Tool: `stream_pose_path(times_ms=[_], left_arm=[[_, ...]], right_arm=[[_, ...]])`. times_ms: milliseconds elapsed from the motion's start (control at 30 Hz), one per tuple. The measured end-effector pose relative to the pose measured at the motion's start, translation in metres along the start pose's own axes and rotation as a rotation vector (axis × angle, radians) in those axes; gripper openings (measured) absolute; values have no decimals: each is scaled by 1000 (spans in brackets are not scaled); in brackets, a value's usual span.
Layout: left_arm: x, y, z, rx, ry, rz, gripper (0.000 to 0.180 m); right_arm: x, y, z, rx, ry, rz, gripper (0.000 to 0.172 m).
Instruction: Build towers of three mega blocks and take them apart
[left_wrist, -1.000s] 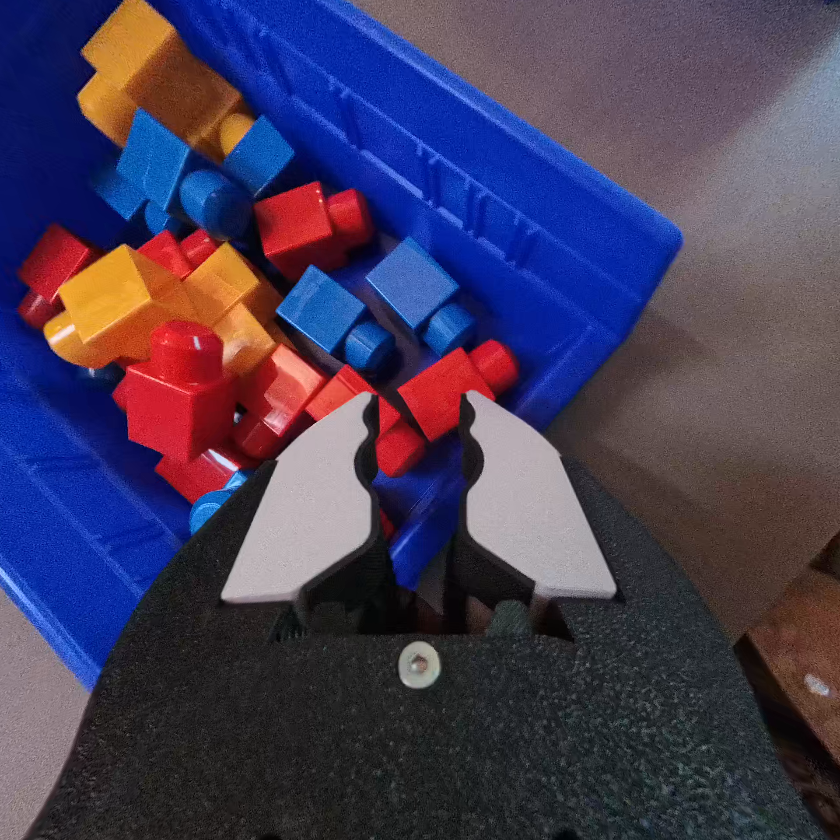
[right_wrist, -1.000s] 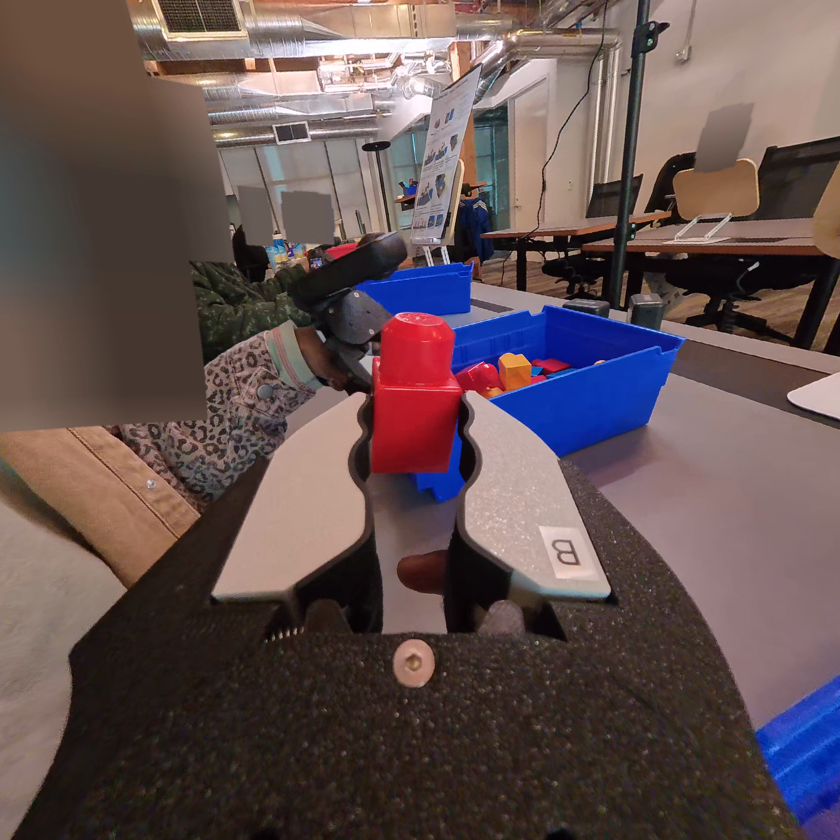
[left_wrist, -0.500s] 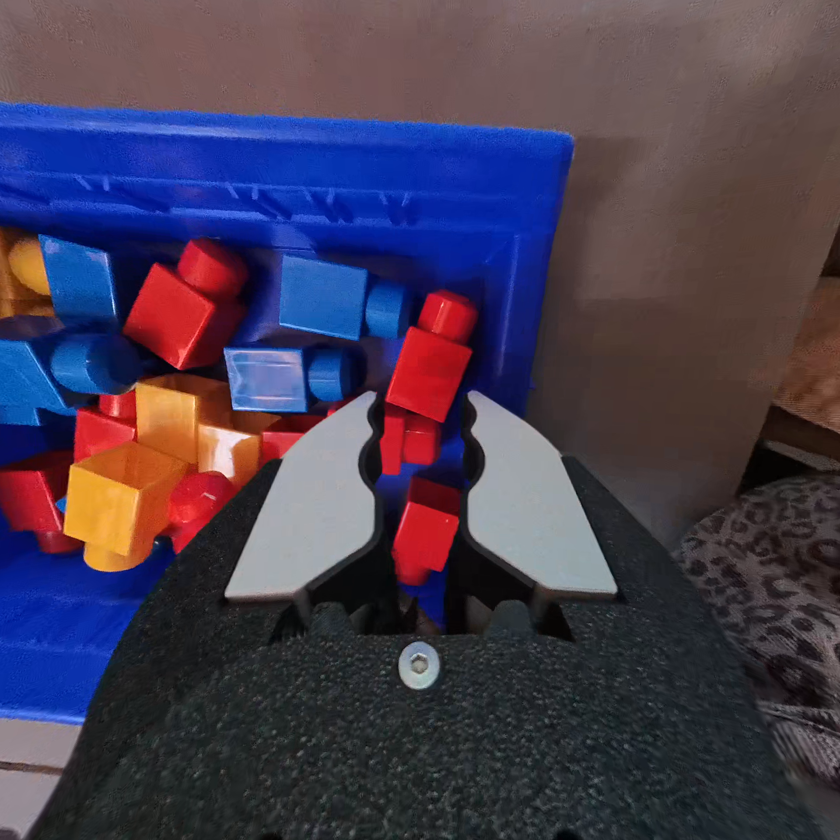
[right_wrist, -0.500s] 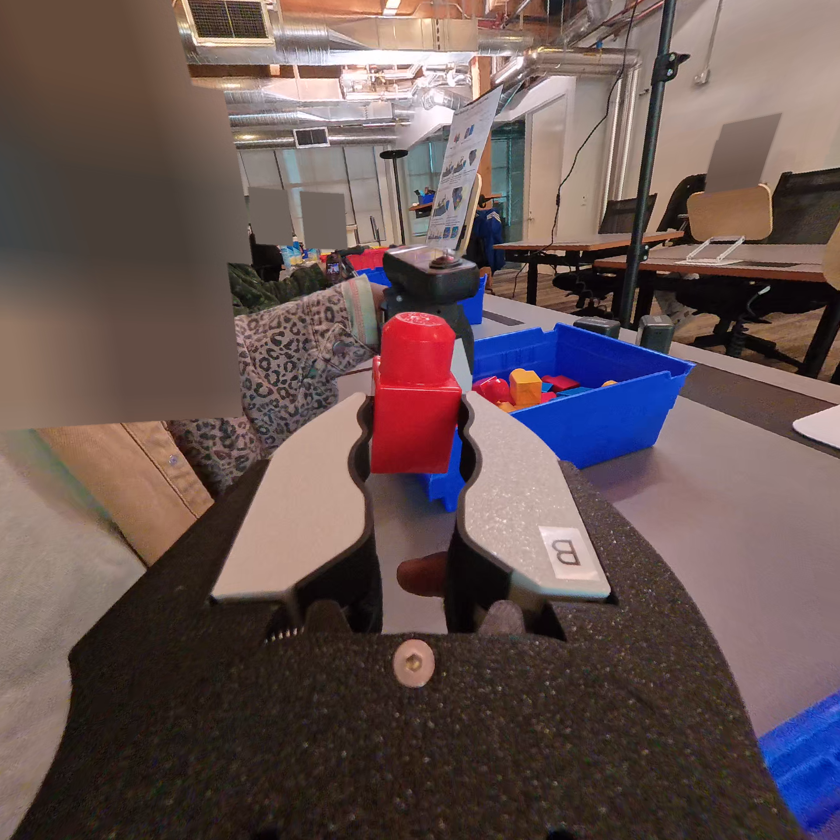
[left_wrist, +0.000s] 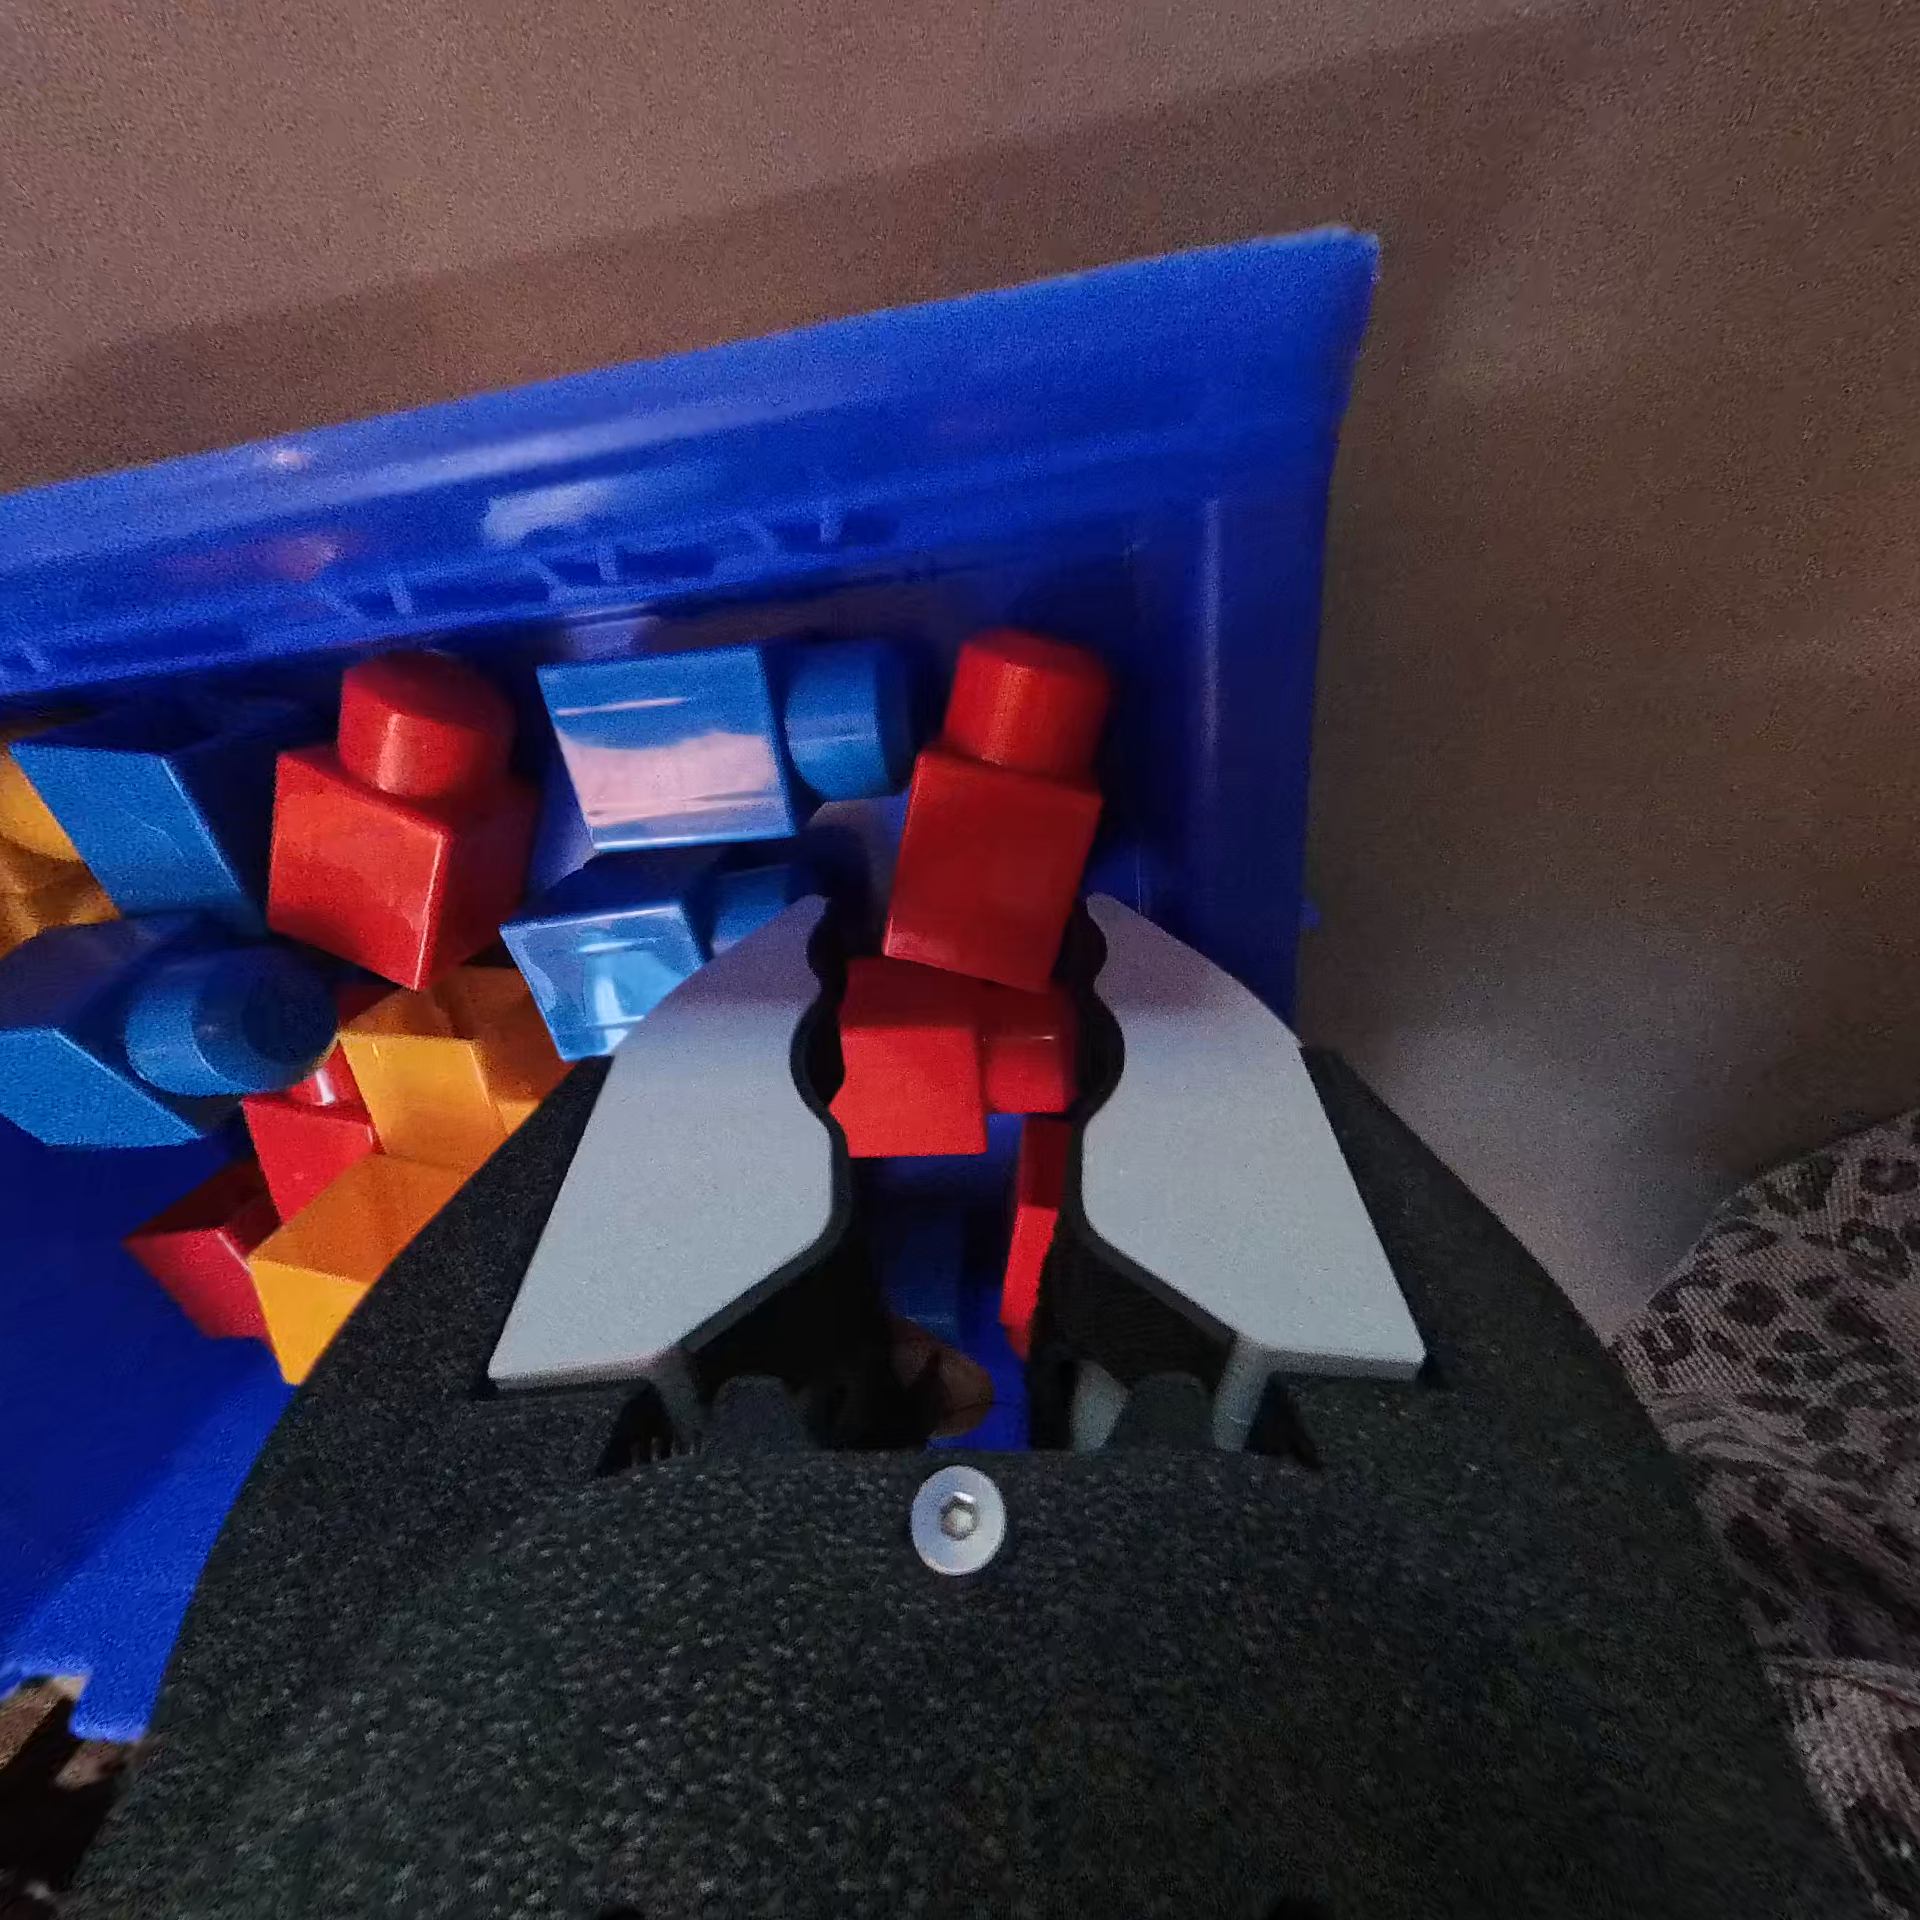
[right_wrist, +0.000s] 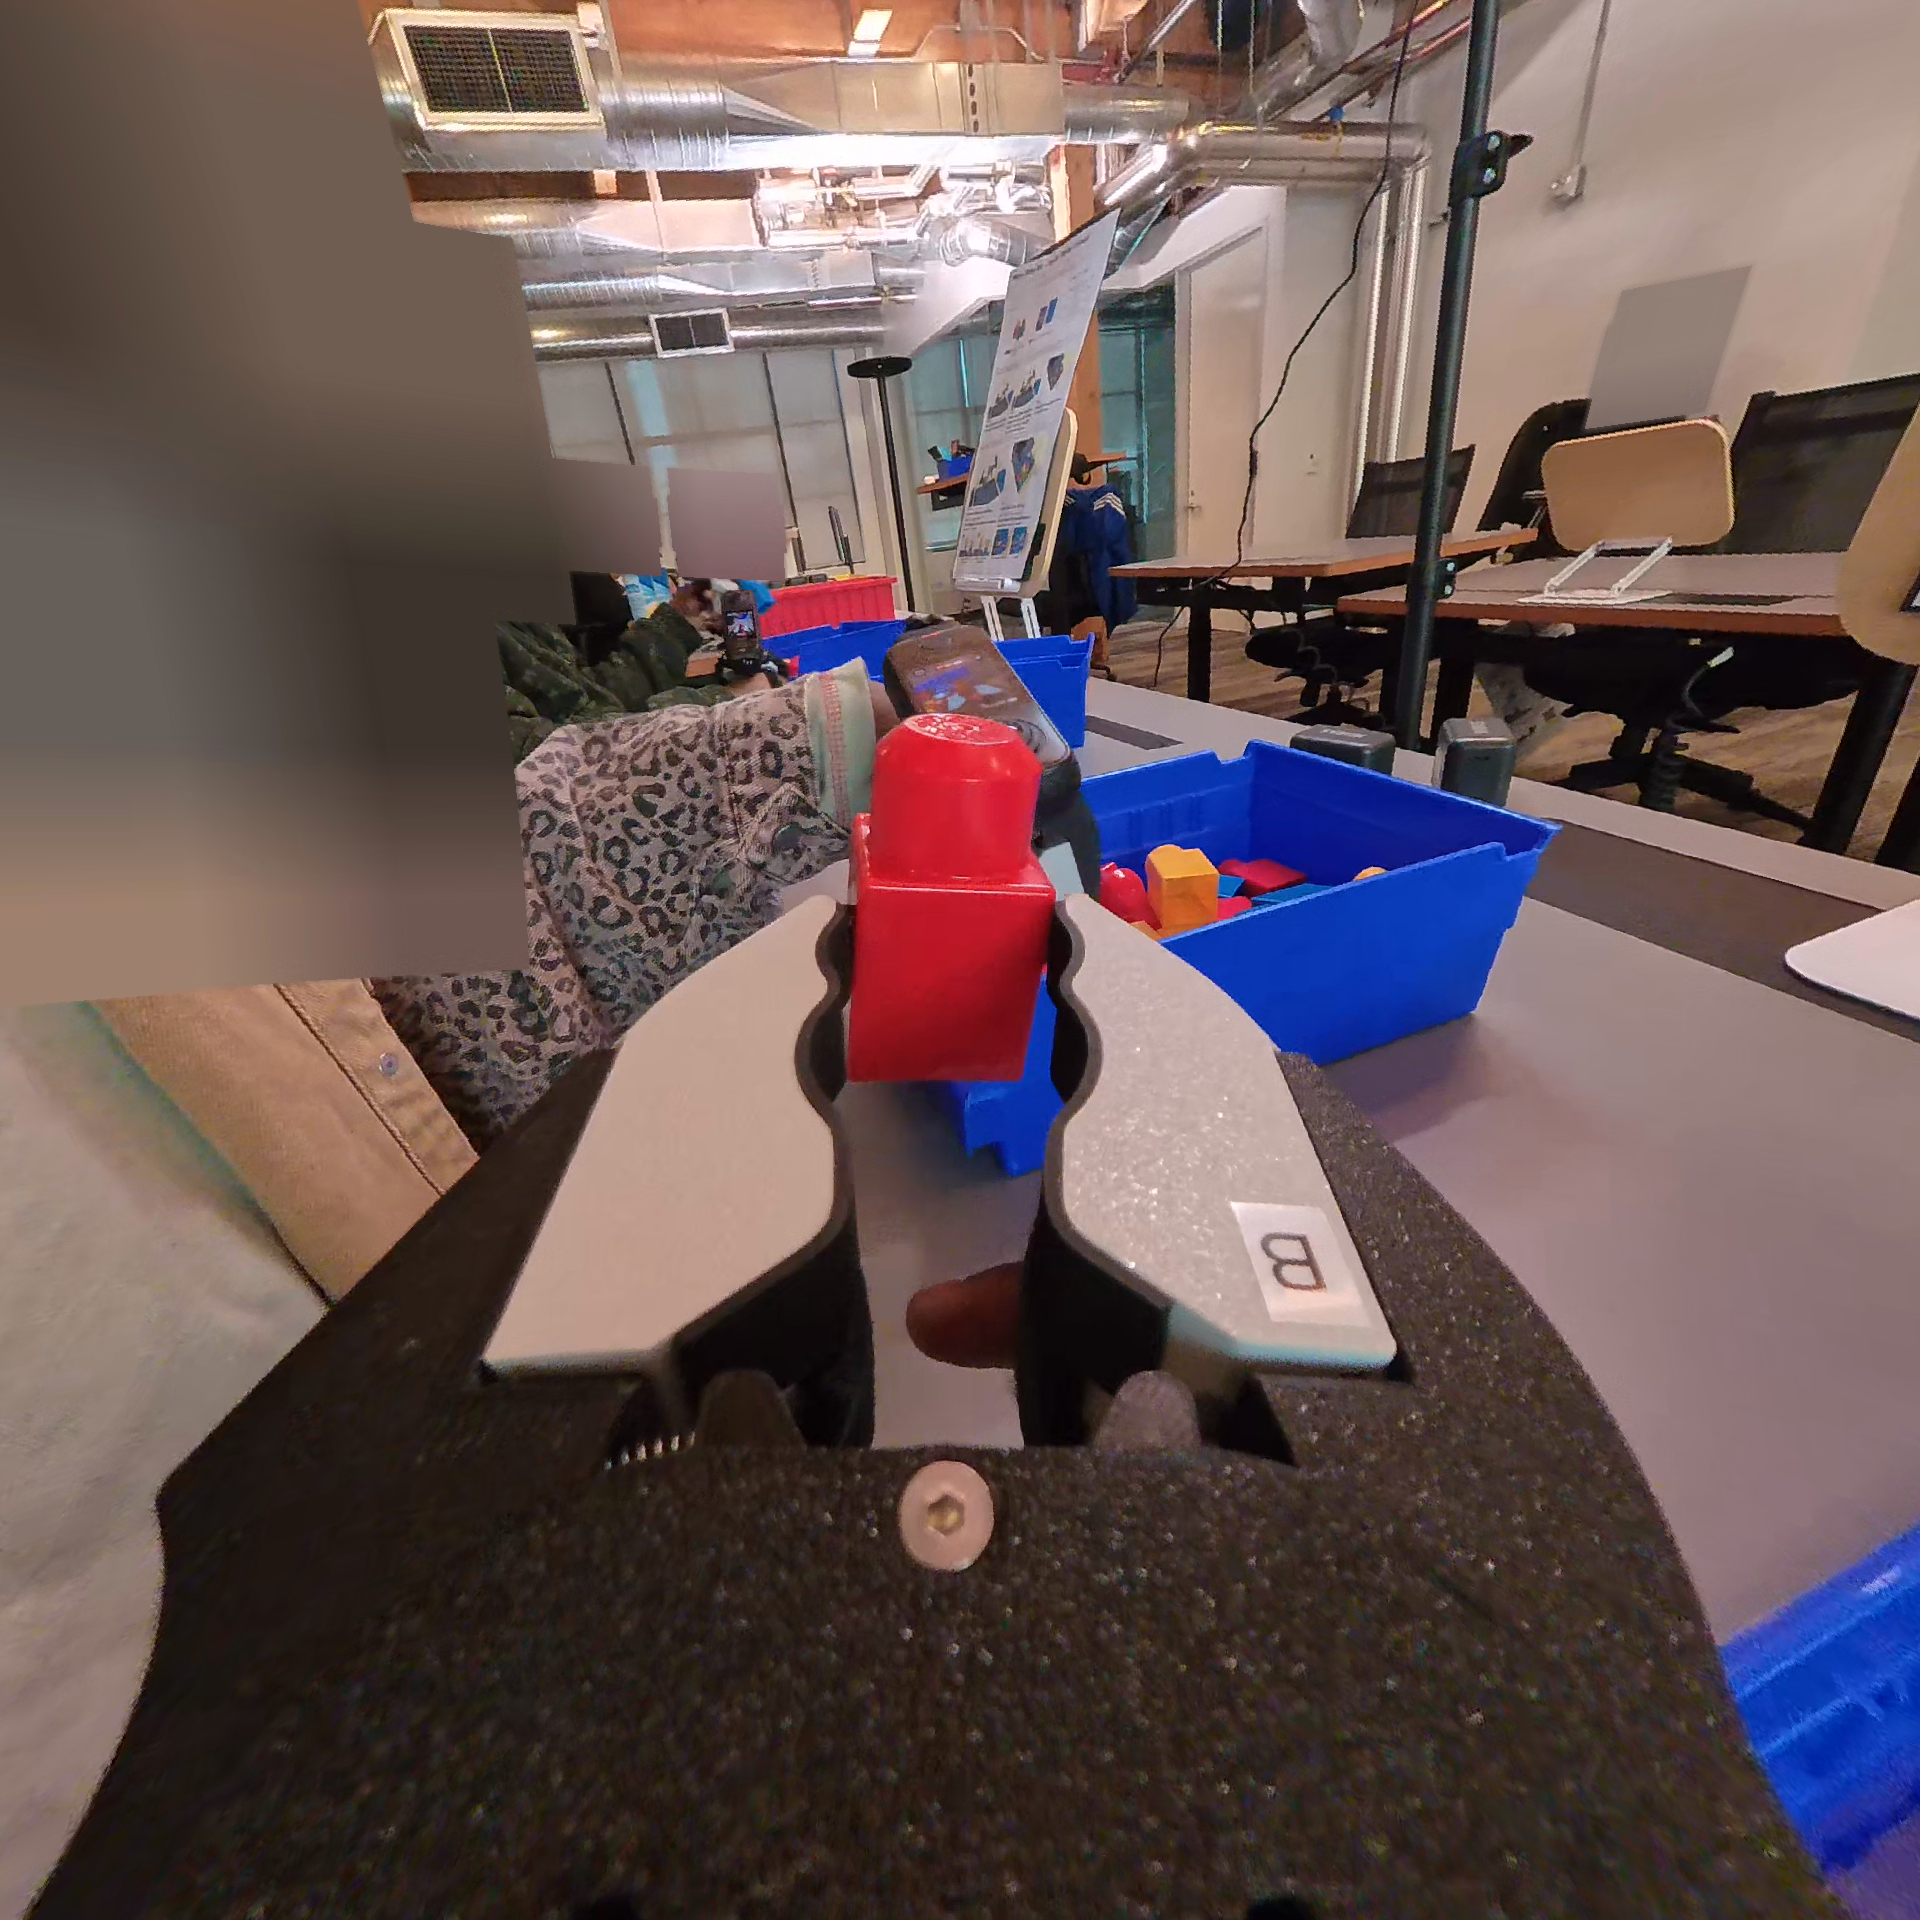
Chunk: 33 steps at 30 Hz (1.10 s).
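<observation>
The right gripper (right_wrist: 945, 951) pinches an upright red block (right_wrist: 940, 935), stud up, just this side of the blue bin (right_wrist: 1382, 966). The left gripper (left_wrist: 956, 935) hangs spread over the bin's near-right corner, a second red block (left_wrist: 992, 883) lying between its fingertips, ungripped. To pick cleanly, it should probably drop lower, square its pads on the body's flat sides below the stud, then squeeze.

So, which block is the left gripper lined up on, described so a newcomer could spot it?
Start at the blue bin's right end wall. The red block stands tilted against that corner, stud up. Unlike its neighbours, it sits just beyond the open left gripper.
</observation>
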<state>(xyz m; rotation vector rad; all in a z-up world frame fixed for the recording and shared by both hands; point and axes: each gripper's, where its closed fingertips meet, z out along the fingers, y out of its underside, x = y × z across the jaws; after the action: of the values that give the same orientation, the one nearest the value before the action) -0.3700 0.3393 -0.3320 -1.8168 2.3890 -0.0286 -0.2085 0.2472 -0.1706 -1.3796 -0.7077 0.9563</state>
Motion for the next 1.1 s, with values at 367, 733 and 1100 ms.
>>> stream_pose_path(times_ms=[367, 733, 1100], left_arm=[[1, -17, 21, 1, 100, -7, 37], [-35, -55, -157, 1316, -236, -624, 36], [34, -156, -174, 1814, 306, -527, 36]], right_arm=[[5, 3, -1, -15, 18, 1, 36], [7, 26, 9, -105, 10, 65, 36], [-31, 50, 29, -196, -184, 259, 35]])
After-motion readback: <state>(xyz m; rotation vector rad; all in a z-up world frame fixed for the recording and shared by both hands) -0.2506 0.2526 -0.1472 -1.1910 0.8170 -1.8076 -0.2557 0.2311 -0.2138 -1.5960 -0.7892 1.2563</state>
